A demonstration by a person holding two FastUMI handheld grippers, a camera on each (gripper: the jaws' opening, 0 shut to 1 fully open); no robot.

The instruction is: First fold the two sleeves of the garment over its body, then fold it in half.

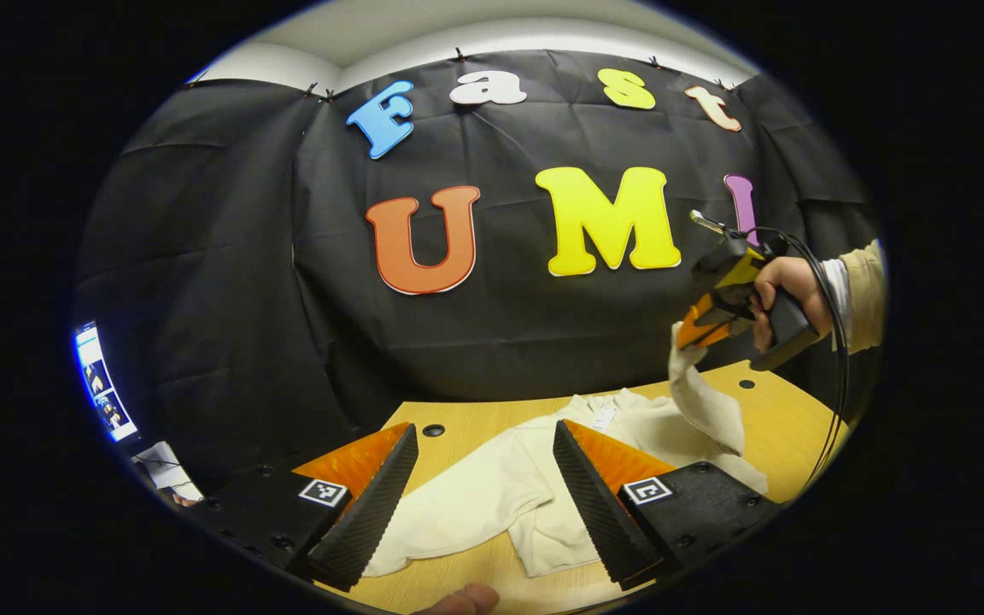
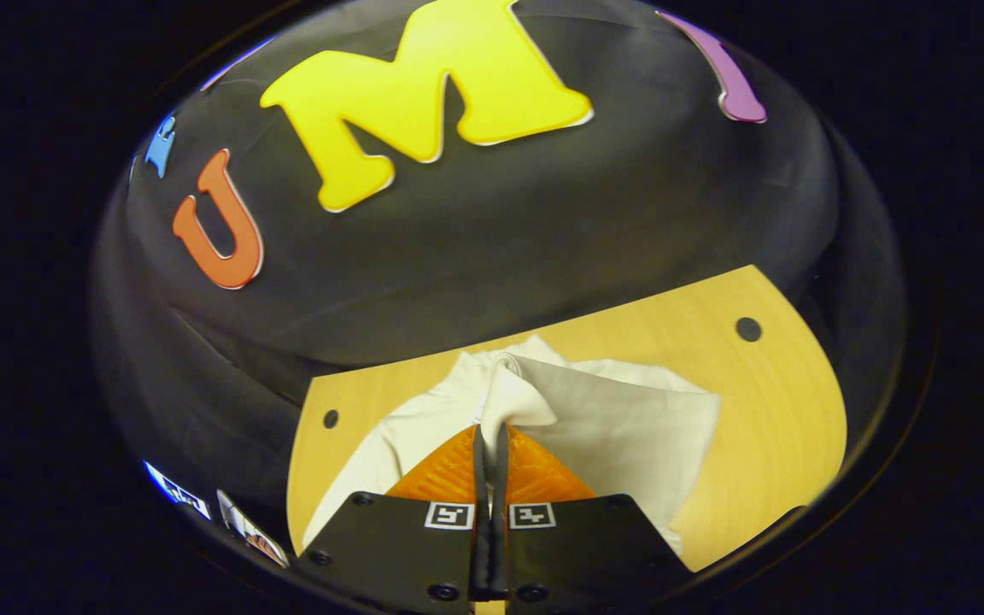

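Garment: cream garment [image 1: 492,491] spread on the wooden surface [image 1: 787,431], one sleeve [image 1: 705,401] lifted off it.
Right gripper [image 2: 489,440]: fingers pressed together on the sleeve cloth, raised above the surface.
Left gripper [image 1: 483,495]: fingers wide apart, over the garment's near part.
Hand [image 1: 787,295]: holds the right gripper's handle.

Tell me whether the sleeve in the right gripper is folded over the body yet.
Not yet. The right gripper holds the sleeve pinched and lifted above the table; the garment lies spread below.

Beige sleeve [image 1: 863,295], white cuff [image 1: 836,290]
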